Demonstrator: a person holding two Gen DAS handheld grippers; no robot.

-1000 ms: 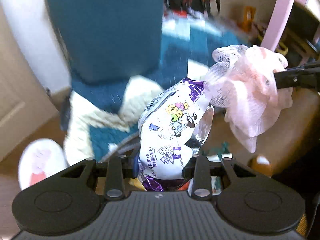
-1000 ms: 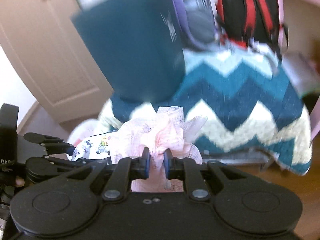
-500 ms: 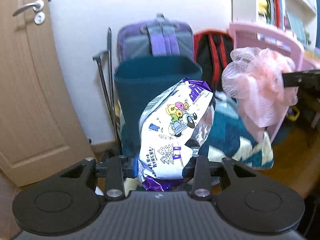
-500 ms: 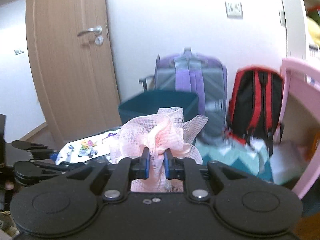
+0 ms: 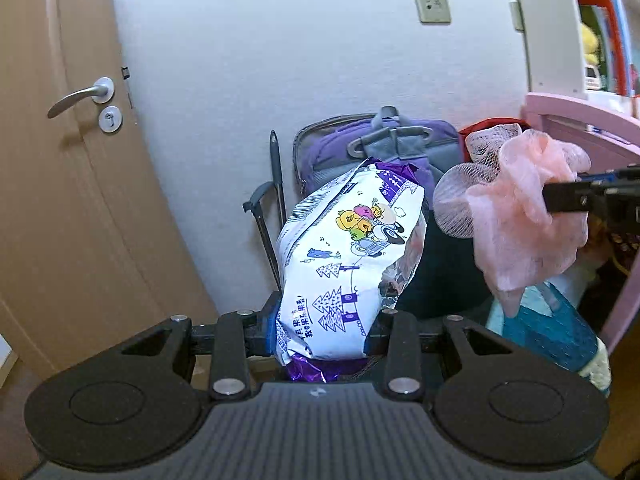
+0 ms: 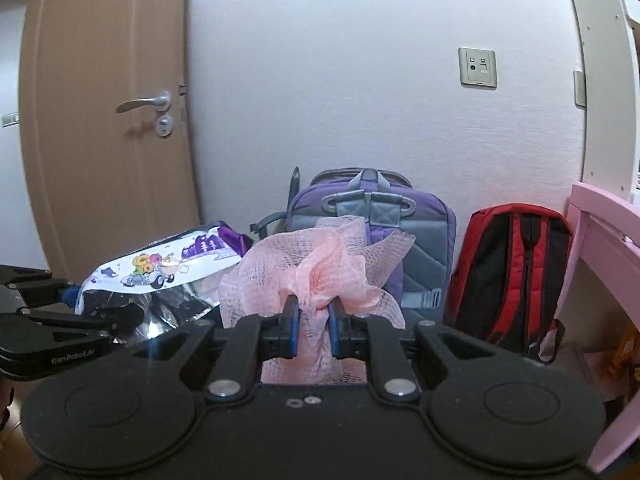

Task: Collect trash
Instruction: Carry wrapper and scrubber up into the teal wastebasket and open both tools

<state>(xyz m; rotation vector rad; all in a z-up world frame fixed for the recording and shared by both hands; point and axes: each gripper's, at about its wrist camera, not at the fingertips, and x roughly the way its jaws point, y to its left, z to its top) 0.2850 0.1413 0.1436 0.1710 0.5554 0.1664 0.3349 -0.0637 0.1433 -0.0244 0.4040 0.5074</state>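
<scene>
Two pieces of trash were up in the air, one per gripper. The snack bag (image 5: 348, 264), glossy white film printed with cartoon animals, trees and a purple band, stood nearly upright with its lower end clamped between the pads of the left gripper (image 5: 326, 332); its torn side showed silvery foil lining. From the right wrist view the same bag (image 6: 160, 268) lay at lower left, tilted, with the left gripper (image 6: 86, 310) gripping it. The pink net wad (image 6: 316, 280), a crumpled bundle of soft mesh over thin pink film, was pinched at its waist by the right gripper (image 6: 313, 330), blue pads pressing in from both sides. In the left view the wad (image 5: 520, 216) hung just right of the bag, apart from it.

Beyond them stood a purple and grey backpack (image 6: 384, 236) against a white textured wall (image 6: 360, 80), a red and black backpack (image 6: 508, 276) just to its right, both upright. A black trolley handle (image 5: 276, 200) leaned at the purple pack's left edge. A tan wooden door (image 6: 104, 140) with a metal lever handle (image 6: 146, 102) closed off the left. A pink furniture frame (image 6: 600, 248) bounded the right edge. A wall socket plate (image 6: 478, 67) sat high on the wall. A teal and cream chevron fabric (image 5: 556, 340) showed low at right. Floor was mostly hidden behind the gripper bodies.
</scene>
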